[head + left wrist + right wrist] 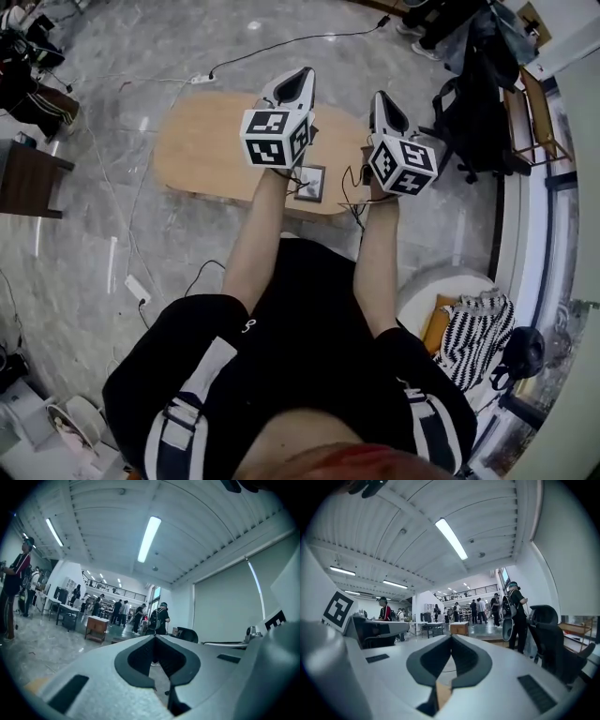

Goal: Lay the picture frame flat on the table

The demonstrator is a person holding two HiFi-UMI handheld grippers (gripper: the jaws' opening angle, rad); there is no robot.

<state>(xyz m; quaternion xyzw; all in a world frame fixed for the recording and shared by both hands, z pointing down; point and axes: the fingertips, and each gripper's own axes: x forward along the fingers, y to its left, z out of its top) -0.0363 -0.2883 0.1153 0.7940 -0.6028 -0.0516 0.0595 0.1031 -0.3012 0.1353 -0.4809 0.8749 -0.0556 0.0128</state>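
Observation:
A small dark picture frame [310,184] sits near the front edge of a low oval wooden table [206,141]; its face shows from above, and I cannot tell whether it lies flat or leans. My left gripper [302,77] is held above the table just left of the frame, jaws shut and empty. My right gripper [384,99] is held to the frame's right, also shut on nothing. Both point away from the table: the left gripper [155,637] view and the right gripper [451,637] view show only the hall and ceiling. The frame is hidden in both gripper views.
Cables [281,42] and a power strip [137,289] lie on the marble floor. A black backpack [469,112] hangs on a chair at right, a striped cloth [478,333] rests on a white seat, and a dark table [28,178] stands at left. People [513,613] stand in the hall.

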